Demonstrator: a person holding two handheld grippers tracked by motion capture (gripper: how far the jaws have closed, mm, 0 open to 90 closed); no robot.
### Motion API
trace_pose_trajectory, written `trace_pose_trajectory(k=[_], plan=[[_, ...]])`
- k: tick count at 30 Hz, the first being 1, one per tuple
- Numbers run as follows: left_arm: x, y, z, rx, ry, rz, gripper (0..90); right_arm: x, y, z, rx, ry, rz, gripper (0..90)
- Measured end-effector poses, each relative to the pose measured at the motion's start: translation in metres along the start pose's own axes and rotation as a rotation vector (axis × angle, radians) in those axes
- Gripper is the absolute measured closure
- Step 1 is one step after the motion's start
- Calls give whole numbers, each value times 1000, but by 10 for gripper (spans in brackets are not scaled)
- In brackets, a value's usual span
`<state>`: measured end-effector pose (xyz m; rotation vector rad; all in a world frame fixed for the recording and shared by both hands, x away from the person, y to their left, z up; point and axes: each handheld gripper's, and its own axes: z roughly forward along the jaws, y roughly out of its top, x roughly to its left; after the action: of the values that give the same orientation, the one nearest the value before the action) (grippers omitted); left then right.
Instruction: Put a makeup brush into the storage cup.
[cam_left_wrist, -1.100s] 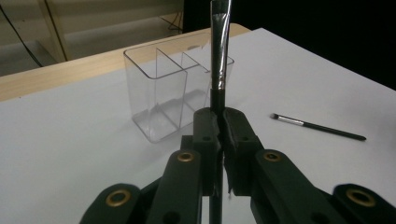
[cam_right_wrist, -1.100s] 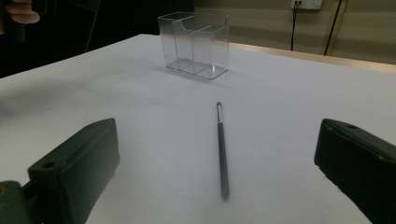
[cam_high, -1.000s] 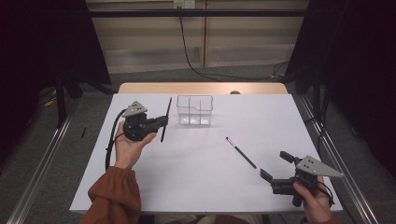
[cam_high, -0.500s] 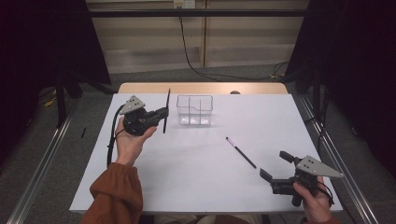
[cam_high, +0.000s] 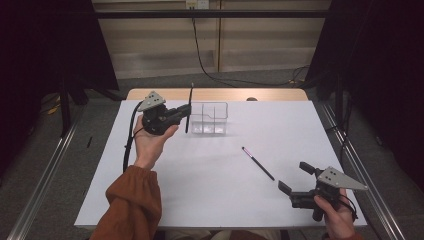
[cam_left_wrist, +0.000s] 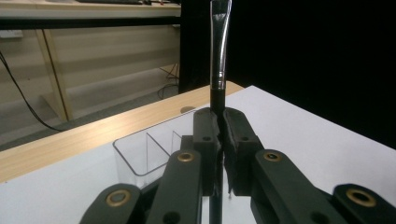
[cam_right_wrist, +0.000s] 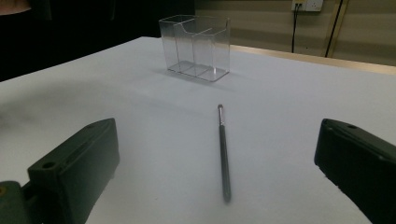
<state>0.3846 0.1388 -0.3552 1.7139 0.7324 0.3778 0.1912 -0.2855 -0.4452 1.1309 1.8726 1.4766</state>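
My left gripper (cam_high: 184, 111) is shut on a black-handled brush (cam_high: 189, 107), held upright just left of the clear divided box (cam_high: 209, 119) at the table's far middle. In the left gripper view the brush (cam_left_wrist: 219, 51) rises from between the closed jaws, its metal ferrule and bristles on top, with the clear box (cam_left_wrist: 148, 151) behind. A second thin dark brush (cam_high: 258, 163) lies flat on the white table, right of centre. My right gripper (cam_high: 299, 178) stands open near the front right edge. The lying brush (cam_right_wrist: 223, 149) points away between its spread jaws, with the box (cam_right_wrist: 196, 46) farther off.
The white sheet (cam_high: 220, 200) covers the table, with a strip of bare wood (cam_high: 220, 94) along the far edge. A black cable (cam_high: 129, 145) trails from the left gripper along the forearm. Dark curtains flank both sides.
My left hand has lifted and carried the held brush rightward, toward the clear box. The right gripper and the lying brush have stayed put.
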Motion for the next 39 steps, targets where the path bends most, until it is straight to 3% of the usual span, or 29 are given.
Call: trace_pose_trajectory(k=[10,25,29,37,39], plan=[[7,13,12,-6,11,-8,846,0,0,0,2,1,-4,0],[15,36,34,-24,18,24,845,0,0,0,2,4,-1,0],[20,38,40,-39,24,9,845,0,0,0,1,6,-1,0],[28,39,55,-27,43,47,845,0,0,-1,1,7,3,0],[30,39,57,-30,47,34,845,-1,0,-1,1,6,0,0]])
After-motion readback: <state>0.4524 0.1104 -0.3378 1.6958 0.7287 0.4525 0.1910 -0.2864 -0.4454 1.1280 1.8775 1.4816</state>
